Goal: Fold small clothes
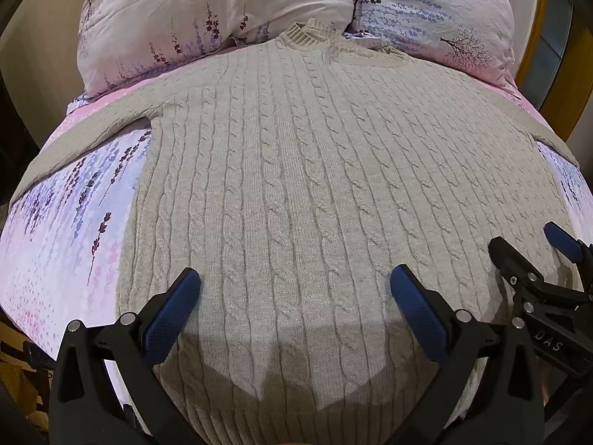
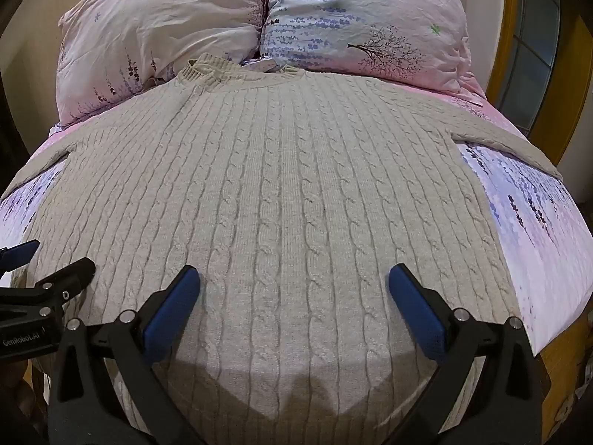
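A beige cable-knit sweater [image 1: 296, 170] lies flat on the bed, collar toward the pillows, both sleeves spread out to the sides. It fills the right wrist view too [image 2: 281, 185]. My left gripper [image 1: 295, 282] is open and empty, hovering above the sweater's lower hem. My right gripper [image 2: 294, 278] is open and empty, also above the lower hem, to the right of the left one. The right gripper shows at the right edge of the left wrist view [image 1: 533, 252], and the left gripper at the left edge of the right wrist view [image 2: 52, 263].
The bed has a pink and lilac floral sheet [image 1: 70, 230]. Two matching pillows [image 1: 207, 11] [image 2: 363, 18] lie behind the collar. A yellow-framed door or window [image 2: 541, 48] stands at the right. The bed's right edge [image 2: 556, 333] drops off near the right gripper.
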`<action>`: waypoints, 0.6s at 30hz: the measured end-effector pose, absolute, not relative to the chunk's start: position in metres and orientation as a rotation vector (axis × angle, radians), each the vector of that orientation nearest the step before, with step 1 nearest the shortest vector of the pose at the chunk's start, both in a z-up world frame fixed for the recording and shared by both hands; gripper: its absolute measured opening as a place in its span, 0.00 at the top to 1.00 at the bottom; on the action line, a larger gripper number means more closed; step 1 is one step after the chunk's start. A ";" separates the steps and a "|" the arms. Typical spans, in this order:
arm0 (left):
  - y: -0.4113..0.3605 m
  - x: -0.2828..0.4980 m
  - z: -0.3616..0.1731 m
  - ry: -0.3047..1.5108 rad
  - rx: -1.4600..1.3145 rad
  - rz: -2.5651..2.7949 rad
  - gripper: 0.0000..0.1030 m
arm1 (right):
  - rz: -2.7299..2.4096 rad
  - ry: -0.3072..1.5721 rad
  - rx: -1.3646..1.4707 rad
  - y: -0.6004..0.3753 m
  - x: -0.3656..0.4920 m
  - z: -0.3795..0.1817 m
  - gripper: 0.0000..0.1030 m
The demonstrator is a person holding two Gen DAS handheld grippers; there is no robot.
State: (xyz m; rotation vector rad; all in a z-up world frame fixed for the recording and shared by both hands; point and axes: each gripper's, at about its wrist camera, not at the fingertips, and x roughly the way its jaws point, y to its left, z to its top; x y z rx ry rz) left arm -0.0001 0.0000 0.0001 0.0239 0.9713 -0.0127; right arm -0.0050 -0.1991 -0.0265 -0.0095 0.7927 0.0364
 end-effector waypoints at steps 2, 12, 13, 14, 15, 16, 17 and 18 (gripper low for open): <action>0.000 0.000 0.000 0.971 0.024 -0.013 0.01 | 0.037 0.794 -0.008 -0.199 -0.005 -0.026 0.02; 0.000 0.000 0.000 0.971 0.024 -0.013 0.01 | 0.037 0.792 -0.008 -0.199 -0.005 -0.026 0.02; 0.000 0.001 0.000 0.971 0.024 -0.013 0.01 | 0.036 0.792 -0.008 -0.199 -0.005 -0.026 0.02; 0.000 0.001 0.000 0.972 0.024 -0.012 0.01 | 0.036 0.793 -0.008 -0.199 -0.005 -0.026 0.02; 0.000 0.001 0.000 0.972 0.024 -0.012 0.01 | 0.036 0.793 -0.007 -0.199 -0.005 -0.026 0.02; 0.000 0.002 0.000 0.972 0.023 -0.012 0.01 | 0.037 0.791 -0.008 -0.199 -0.005 -0.026 0.02; 0.000 0.002 0.000 0.972 0.023 -0.012 0.01 | 0.037 0.791 -0.008 -0.199 -0.005 -0.026 0.02; 0.000 0.003 0.001 0.973 0.023 -0.012 0.01 | 0.037 0.790 -0.008 -0.199 -0.005 -0.026 0.02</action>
